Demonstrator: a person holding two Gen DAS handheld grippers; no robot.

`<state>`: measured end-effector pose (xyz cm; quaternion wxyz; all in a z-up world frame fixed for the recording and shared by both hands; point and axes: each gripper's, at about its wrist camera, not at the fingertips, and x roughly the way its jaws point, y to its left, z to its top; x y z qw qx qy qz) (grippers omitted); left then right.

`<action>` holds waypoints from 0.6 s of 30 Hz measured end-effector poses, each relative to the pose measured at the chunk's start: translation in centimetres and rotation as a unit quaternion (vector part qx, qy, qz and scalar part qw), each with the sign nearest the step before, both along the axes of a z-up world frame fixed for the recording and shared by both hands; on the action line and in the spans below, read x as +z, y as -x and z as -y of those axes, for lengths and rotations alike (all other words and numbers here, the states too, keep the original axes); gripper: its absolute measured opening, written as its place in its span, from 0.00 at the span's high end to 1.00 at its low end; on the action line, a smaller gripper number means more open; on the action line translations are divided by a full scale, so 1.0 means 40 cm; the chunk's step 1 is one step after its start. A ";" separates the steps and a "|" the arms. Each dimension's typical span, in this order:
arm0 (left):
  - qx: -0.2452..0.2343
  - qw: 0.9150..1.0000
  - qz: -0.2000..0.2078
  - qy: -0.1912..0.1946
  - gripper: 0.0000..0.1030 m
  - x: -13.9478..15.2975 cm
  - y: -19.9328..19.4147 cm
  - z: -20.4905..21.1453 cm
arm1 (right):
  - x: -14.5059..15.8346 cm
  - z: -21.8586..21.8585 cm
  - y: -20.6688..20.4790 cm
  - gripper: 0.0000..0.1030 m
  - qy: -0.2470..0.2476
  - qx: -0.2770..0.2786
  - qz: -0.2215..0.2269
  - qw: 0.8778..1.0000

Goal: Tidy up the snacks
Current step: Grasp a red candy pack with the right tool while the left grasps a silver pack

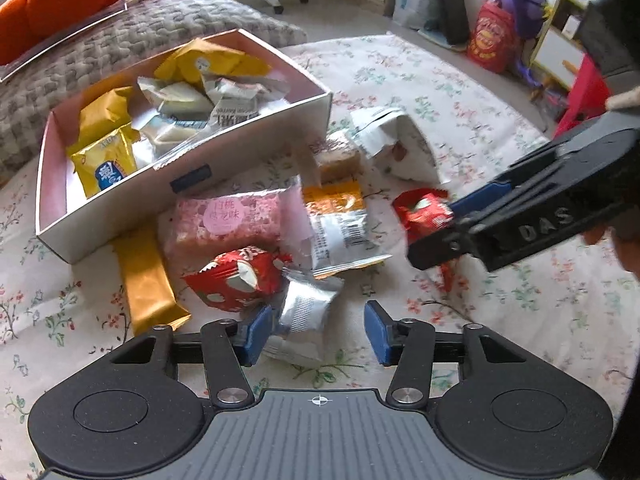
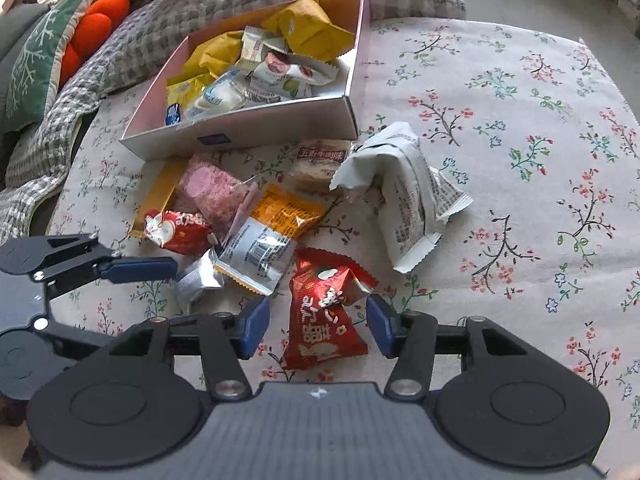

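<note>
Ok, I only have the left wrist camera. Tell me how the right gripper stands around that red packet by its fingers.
Observer: In the right wrist view the right gripper is open. The red packet lies flat on the flowered cloth between the two fingers, not pinched.
Operator: Now say what is next to the orange cushion, off my picture.
Observer: A green cushion with a white branch pattern leans beside the orange cushion, at the edge of the grey quilt.
</note>
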<state>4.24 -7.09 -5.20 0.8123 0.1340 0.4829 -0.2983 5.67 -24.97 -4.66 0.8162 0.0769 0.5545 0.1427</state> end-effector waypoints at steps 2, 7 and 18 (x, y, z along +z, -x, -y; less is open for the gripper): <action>0.005 1.000 -0.002 -0.008 0.55 -0.013 -0.004 0.004 | -0.003 -0.004 0.001 0.53 0.001 0.003 -0.003 1.000; 0.022 1.000 -0.003 -0.004 0.62 -0.017 -0.009 0.008 | -0.013 -0.008 0.003 0.57 0.008 0.010 -0.012 1.000; 0.039 0.999 -0.010 -0.005 0.80 -0.011 -0.005 0.018 | -0.010 -0.018 0.009 0.69 0.014 0.026 -0.004 1.000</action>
